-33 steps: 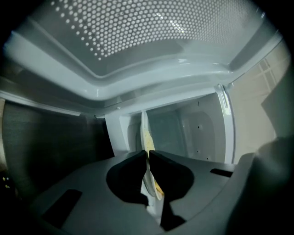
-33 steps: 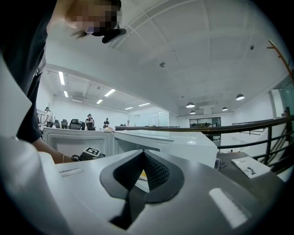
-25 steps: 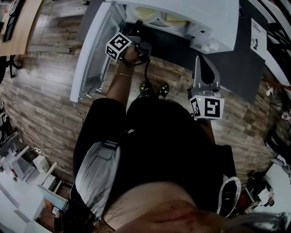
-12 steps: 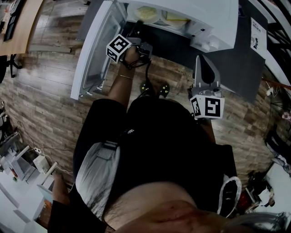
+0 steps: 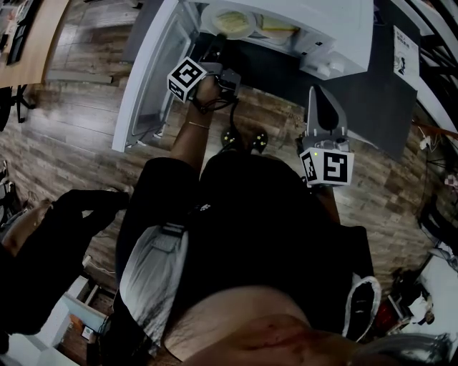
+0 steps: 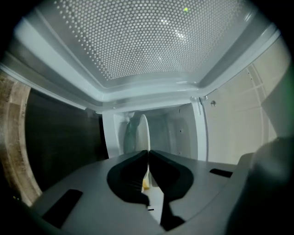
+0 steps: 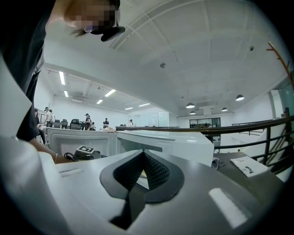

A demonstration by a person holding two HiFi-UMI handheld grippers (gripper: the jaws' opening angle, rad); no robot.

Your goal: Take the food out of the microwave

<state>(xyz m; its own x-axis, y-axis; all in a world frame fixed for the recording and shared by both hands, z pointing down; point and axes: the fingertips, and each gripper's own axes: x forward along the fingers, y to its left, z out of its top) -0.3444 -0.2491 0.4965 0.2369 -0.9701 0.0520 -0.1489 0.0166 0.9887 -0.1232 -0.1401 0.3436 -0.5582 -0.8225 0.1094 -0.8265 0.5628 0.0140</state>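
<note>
Right gripper (image 5: 318,94) hangs nearest the body, jaws together on nothing, by the front edge of the dark bench (image 5: 376,100) and off to the right of the microwave (image 5: 329,32), so it lends no support. Farther out, the left gripper (image 5: 215,45) is clamped on the near rim of the white plate (image 5: 227,21), its jaws pressed almost together with only that thin edge between them. The plate sits at the left front of the cavity mouth with the yellow food (image 5: 230,18) on it. That single narrow pinch looks like the weak point. The load hangs beyond the grip, so the plate could droop, pivot in the pads and spill the food. It could also slide free toward the floor (image 5: 86,143) once it leaves the cavity. A quick pull or a twist of the wrist would make this likelier. The open door (image 5: 147,78) stands just left of the hand, where the plate or an elbow could knock it. Bringing the right gripper to the plate's free rim would, I judge, steady it. Deeper inside to the right lies something pale yellow that I cannot identify.
</note>
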